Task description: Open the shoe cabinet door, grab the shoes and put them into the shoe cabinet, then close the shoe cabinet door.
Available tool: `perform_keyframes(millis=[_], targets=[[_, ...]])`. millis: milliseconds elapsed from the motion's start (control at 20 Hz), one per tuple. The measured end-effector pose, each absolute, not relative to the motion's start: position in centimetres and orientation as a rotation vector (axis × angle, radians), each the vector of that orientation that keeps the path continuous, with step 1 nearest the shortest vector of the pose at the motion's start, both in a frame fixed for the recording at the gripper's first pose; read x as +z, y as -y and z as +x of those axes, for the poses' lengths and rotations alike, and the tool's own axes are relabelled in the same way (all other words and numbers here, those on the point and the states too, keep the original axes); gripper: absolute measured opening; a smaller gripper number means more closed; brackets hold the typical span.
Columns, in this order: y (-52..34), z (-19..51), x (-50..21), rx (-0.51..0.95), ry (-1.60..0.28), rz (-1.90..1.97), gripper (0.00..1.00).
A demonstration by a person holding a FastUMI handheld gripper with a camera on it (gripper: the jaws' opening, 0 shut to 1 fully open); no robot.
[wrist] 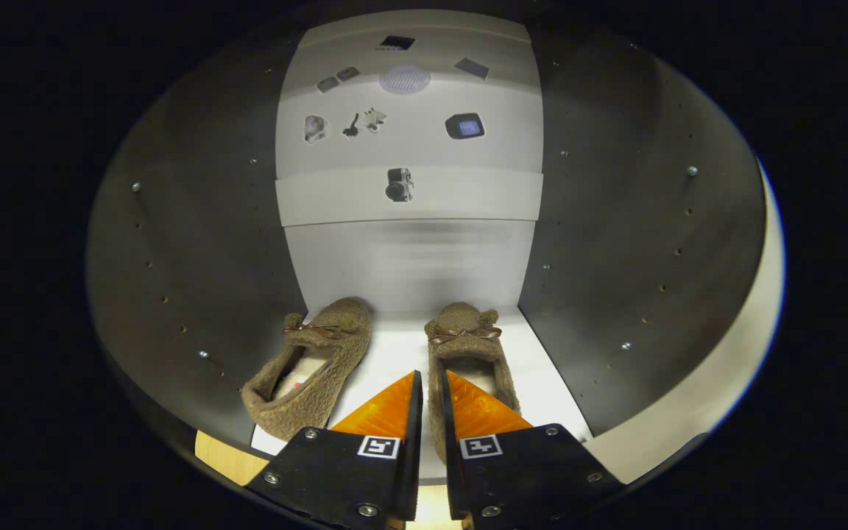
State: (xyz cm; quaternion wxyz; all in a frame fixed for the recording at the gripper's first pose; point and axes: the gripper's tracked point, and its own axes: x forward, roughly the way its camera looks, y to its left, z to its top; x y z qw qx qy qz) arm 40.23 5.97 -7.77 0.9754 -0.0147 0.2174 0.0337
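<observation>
Inside the cabinet (188,243), both slippers are lying on the white floor, and the gripper (430,383) is pinching the inner wall of the right slipper (468,346); its fingers should part fully before withdrawing, so the slipper stays beside the left slipper (321,353).

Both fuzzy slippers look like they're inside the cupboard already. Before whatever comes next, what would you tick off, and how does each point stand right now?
1. Left slipper on the cabinet floor: ok, though its heel sits near the front edge.
2. Right slipper on the floor: ok.
3. Hand-held gripper let go: not ok, its fingers are nearly together, pinching the right slipper's left side wall.
4. Slippers neatly paired: not ok, the left one is angled, toes pointing toward the right one.
5. Slipper heels clear of the door's path: cannot tell.
6. Door position for closing: cannot tell.
</observation>
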Motion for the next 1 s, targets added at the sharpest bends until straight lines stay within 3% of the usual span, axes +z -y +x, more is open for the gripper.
perform_keyframes(millis=[1000], targets=[[-4.6, 15.1, -1.2, 0.047, -0.295, -0.020, 0.16]])
